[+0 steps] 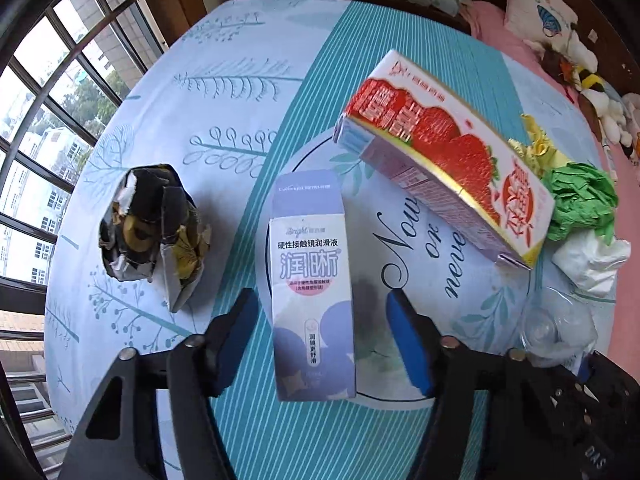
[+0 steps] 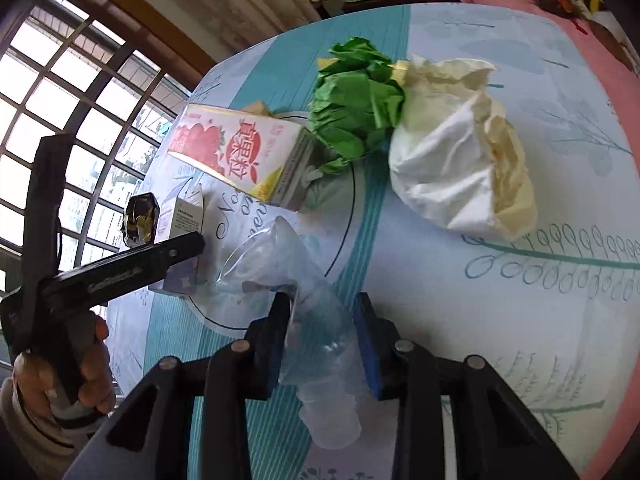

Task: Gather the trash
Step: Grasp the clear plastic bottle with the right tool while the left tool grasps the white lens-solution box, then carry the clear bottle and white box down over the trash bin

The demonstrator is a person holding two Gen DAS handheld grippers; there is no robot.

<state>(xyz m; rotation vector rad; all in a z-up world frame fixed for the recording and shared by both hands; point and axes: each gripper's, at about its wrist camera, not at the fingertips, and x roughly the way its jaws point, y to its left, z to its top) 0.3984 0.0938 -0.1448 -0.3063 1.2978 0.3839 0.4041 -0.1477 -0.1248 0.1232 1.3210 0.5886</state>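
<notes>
In the left wrist view my left gripper (image 1: 318,320) is open, its blue pads either side of a lilac-and-white carton (image 1: 312,292) lying flat on the table, not touching it. A crumpled black-and-yellow wrapper (image 1: 154,236) lies to its left. A strawberry carton (image 1: 440,160) lies beyond. In the right wrist view my right gripper (image 2: 322,340) has its pads around a crushed clear plastic cup (image 2: 316,320); both pads seem to touch it. The green crumpled paper (image 2: 356,108) and white crumpled paper (image 2: 452,160) lie further on.
The table has a blue patterned cloth (image 1: 224,80). A barred window (image 1: 48,120) is on the left. A pink bed with soft toys (image 1: 592,80) is on the right. The left gripper tool and hand show in the right wrist view (image 2: 80,276).
</notes>
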